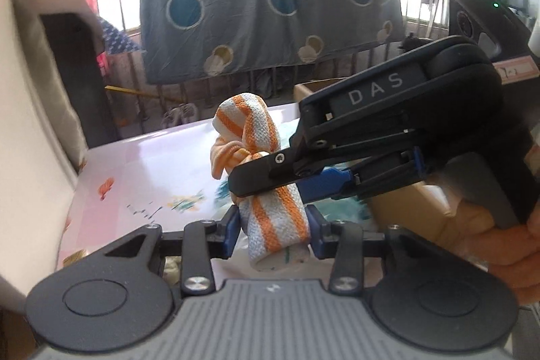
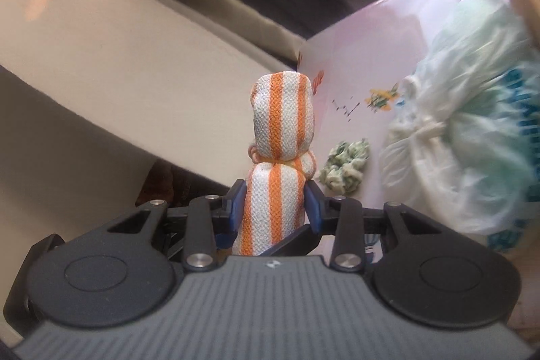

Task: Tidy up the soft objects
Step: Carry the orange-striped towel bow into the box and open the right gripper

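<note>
The left gripper (image 1: 275,226) has its blue-padded fingers (image 1: 232,225) closed in on the lower end of an orange-and-white striped cloth roll (image 1: 270,157), one pad pressed on each side of it. The roll stands up between them and rises ahead of the fingers, its top folded over into a rounded hood. Crossing just above the left fingers, the right gripper (image 1: 266,179) comes in from the right side with its fingers shut across the middle of the same roll. A hand (image 1: 499,242) wraps the right gripper's handle at the far right.

In the right wrist view, the right gripper (image 2: 275,206) shows both blue fingers (image 2: 314,208) pinched against the striped cloth roll (image 2: 280,137), which stands upright between them and extends forward past the tips; a yellowish tie cinches it partway up.

Beyond the fingers lies a pale pink surface (image 2: 371,39) with small printed figures. Just to the right of the right fingers sits a small green-and-white crumpled soft item (image 2: 346,169), and farther right a bulging translucent plastic bag (image 2: 472,123) with blue lettering. To the left of the fingers rises a large beige cushion or padded panel (image 2: 118,73).

Ahead of the left fingers, well beyond the surface, a blue blanket with circles (image 1: 270,16) hangs over a railing.
</note>
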The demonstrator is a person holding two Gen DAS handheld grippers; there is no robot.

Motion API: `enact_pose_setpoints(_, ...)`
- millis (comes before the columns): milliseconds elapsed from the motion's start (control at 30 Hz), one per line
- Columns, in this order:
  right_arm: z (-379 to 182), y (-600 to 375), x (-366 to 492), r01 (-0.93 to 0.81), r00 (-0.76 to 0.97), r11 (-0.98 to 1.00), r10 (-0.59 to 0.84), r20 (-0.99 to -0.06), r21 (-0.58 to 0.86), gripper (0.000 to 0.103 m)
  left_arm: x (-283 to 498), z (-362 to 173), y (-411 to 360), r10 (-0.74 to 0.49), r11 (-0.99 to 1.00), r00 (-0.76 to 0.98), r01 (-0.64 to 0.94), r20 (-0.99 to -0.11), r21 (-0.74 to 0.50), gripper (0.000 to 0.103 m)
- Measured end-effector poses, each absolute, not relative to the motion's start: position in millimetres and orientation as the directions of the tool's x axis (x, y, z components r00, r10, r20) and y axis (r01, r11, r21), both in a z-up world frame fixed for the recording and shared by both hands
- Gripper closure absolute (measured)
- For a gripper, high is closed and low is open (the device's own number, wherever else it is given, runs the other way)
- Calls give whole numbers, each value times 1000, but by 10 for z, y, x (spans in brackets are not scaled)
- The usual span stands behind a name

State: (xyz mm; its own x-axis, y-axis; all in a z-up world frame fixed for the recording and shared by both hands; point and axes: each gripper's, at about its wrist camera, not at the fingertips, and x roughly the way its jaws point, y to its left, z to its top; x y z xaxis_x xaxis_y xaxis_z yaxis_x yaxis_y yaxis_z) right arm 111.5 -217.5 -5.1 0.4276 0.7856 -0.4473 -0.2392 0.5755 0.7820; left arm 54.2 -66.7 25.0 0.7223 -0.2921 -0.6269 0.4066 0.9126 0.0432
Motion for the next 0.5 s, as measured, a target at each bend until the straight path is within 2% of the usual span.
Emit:
enact_pose_setpoints(233,105,-3494,699,-120,582,614,680,-446,780,68,575,282,-1747,-483,784,614,621,-624,5,56)
enact_pose_setpoints(300,112,-3816,603,-86,611,625,649,-454,776,69,568,268,-1943,-518,751,579,660,-630,-11,50)
enact_pose_setpoints(400,95,-4210,534,-47,641,651,601,-478,757,69,569,177,-2069,-527,730,560,683,-639,-5,41)
enact_pose_setpoints(500,36,-4497,585,-22,639,709,553,-535,705,69,599,30,-2000,-488,751,566,660,-664,12,42)
